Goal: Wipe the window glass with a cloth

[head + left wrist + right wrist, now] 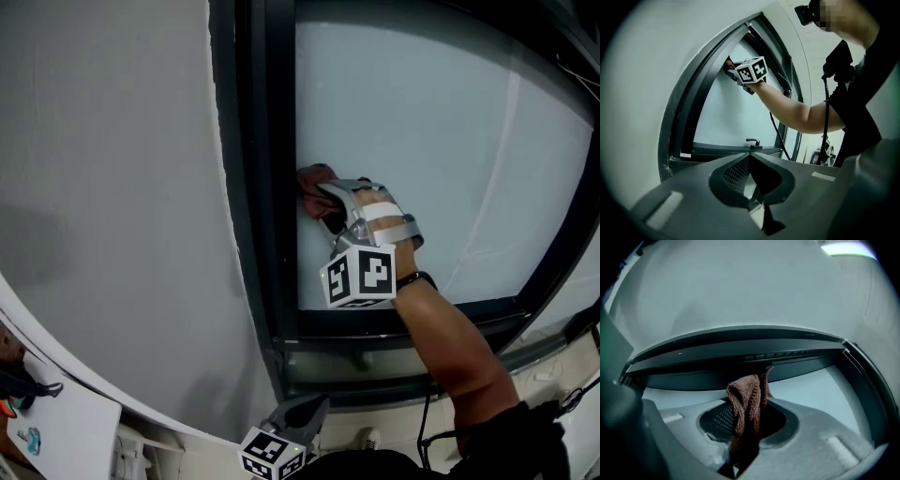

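Against window glass (422,141), the outstretched right gripper (326,208) clamps a brown cloth (314,176)

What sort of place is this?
Probably indoors, at a building's window: a dark metal window frame around a pale frosted glass pane, set in a plain white wall, with a brown knitted cloth pinched in the right gripper.

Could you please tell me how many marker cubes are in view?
2: one cube on the right tool at the window glass, another cube on the left tool below.
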A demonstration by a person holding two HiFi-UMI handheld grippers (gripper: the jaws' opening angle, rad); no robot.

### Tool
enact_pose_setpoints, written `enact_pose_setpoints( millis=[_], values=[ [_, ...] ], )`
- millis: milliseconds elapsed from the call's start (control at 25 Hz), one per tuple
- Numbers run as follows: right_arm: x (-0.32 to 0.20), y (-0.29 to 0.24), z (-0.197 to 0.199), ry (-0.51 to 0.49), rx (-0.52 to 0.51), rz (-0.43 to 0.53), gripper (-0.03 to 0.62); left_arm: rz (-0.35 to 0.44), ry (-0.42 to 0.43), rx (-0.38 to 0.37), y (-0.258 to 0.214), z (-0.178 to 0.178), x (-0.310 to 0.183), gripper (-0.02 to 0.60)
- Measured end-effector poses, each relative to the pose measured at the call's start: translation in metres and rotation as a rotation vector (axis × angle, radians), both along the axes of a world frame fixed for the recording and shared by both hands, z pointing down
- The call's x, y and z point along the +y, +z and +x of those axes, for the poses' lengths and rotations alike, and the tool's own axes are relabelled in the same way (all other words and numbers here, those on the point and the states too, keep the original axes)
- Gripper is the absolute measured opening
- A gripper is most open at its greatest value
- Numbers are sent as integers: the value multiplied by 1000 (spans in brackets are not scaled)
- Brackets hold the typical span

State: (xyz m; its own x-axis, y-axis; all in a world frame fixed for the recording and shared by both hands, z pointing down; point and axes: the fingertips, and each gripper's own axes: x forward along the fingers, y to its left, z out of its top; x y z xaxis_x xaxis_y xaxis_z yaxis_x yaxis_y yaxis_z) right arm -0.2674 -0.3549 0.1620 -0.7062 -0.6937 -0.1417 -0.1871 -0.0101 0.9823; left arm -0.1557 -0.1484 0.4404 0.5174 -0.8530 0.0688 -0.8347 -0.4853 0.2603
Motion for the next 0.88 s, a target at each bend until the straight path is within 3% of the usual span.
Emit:
enact_pose_setpoints(
  millis=[400, 880],
  values=[
    [-3, 31, -5, -14, 5, 23, 84, -41, 10, 43, 14, 2, 0, 17],
    [-2, 91, -5, -13, 63, -61, 84, -60, 19, 52, 23, 1, 8, 17]
  ],
)
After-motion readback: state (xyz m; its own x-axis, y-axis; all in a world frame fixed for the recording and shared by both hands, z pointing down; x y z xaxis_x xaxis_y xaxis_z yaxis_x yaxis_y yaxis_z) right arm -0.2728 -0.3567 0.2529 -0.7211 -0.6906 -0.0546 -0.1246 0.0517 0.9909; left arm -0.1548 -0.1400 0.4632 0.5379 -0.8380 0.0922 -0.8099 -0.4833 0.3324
